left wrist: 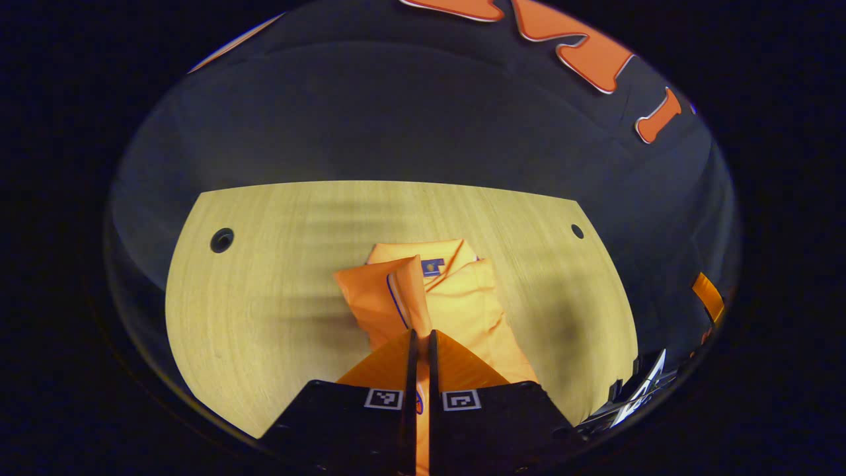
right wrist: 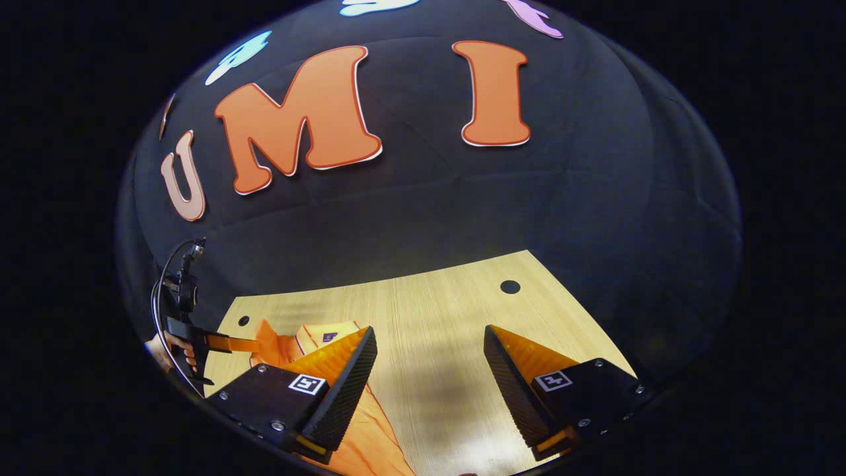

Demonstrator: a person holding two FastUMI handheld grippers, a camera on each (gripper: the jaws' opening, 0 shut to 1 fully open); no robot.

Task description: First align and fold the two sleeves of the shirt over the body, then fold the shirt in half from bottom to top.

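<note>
A: Where's the shirt point(left wrist: 456, 297)?
B: On the worktop point(left wrist: 264, 264), partly folded, collar at the far end.
A: And the left gripper point(left wrist: 423, 340)?
B: Its 2 fingers are clenched on a sleeve point(left wrist: 390, 294), lifting it over the body.
A: The right gripper point(right wrist: 429, 357)?
B: Fingers released, spread wide above bare worktop, shirt at its left finger point(right wrist: 340, 387)

The orange collared shirt point(left wrist: 456, 297) lies on the pale wooden table point(left wrist: 277, 264), at the centre of the left gripper view. In the right gripper view the shirt sits at lower left, behind the right gripper's left finger point(right wrist: 344, 383).
</note>
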